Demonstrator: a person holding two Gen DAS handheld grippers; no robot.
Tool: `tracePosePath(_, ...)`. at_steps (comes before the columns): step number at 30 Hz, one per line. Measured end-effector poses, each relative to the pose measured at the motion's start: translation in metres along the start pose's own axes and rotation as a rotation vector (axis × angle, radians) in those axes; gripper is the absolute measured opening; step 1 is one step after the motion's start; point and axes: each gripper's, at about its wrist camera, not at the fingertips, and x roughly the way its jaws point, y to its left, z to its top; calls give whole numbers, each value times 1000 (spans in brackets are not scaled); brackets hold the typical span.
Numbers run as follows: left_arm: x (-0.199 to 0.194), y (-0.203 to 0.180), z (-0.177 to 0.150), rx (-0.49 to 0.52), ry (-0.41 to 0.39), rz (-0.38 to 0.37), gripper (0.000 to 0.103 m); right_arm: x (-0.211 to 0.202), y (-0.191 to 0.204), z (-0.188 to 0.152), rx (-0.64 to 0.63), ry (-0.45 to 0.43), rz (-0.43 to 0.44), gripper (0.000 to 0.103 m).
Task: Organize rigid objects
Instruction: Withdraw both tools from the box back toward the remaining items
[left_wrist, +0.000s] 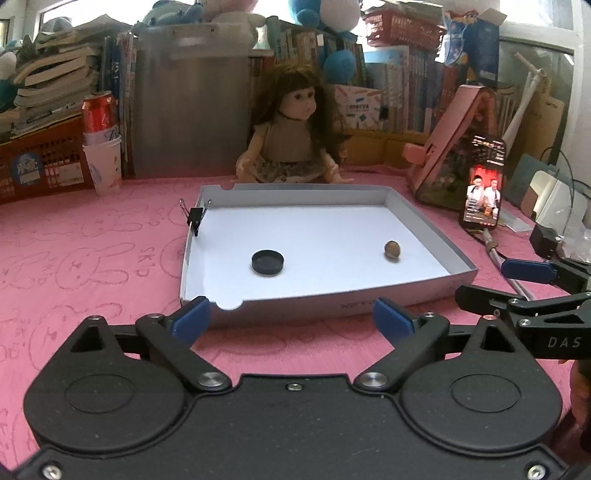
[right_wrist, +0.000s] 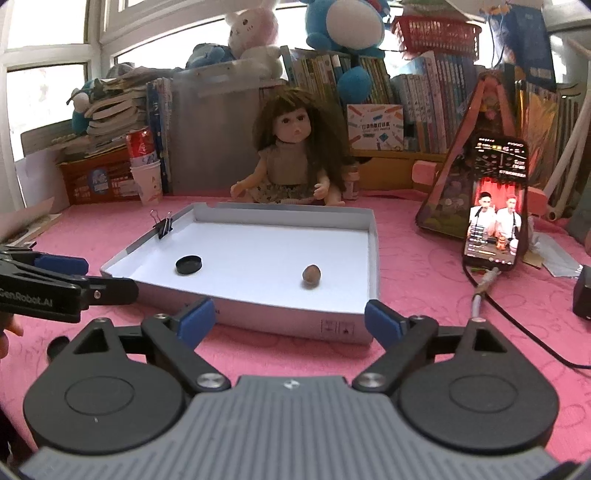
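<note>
Both grippers hover low over the pink table (left_wrist: 92, 258), just short of the tray's near wall. Left gripper (left_wrist: 291, 317) has its blue fingers (left_wrist: 192, 319) spread wide with nothing between them; right gripper (right_wrist: 290, 319) likewise, fingers (right_wrist: 380, 321) spread and empty. Inside the white tray (right_wrist: 236, 317) lie a black cap (left_wrist: 268, 261) toward its left and a small brown nut (left_wrist: 392, 250) toward its right, well apart. A binder clip (left_wrist: 195, 218) grips the tray's left wall. Behind the tray sits a doll (right_wrist: 290, 155); a lit phone (right_wrist: 495, 206) stands propped at the right.
</note>
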Motion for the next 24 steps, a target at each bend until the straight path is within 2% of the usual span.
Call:
tracePosePath(4, -7, -5, -10, 18, -1, -9, 95, -11, 4, -11, -18, -24, -6, 96)
tracePosePath(11, -18, -17, -27, 83, -16, 19, 95, -24, 11, -25, -49, -44, -12, 98)
tracePosePath(19, -31, -13, -40, 35, -25, 5, 95, -32, 15, -37, -89, -21, -52, 99)
tracePosePath(24, -37, -9, -50, 20, -37, 25, 95, -39, 12, -44, -77, -10, -63, 99)
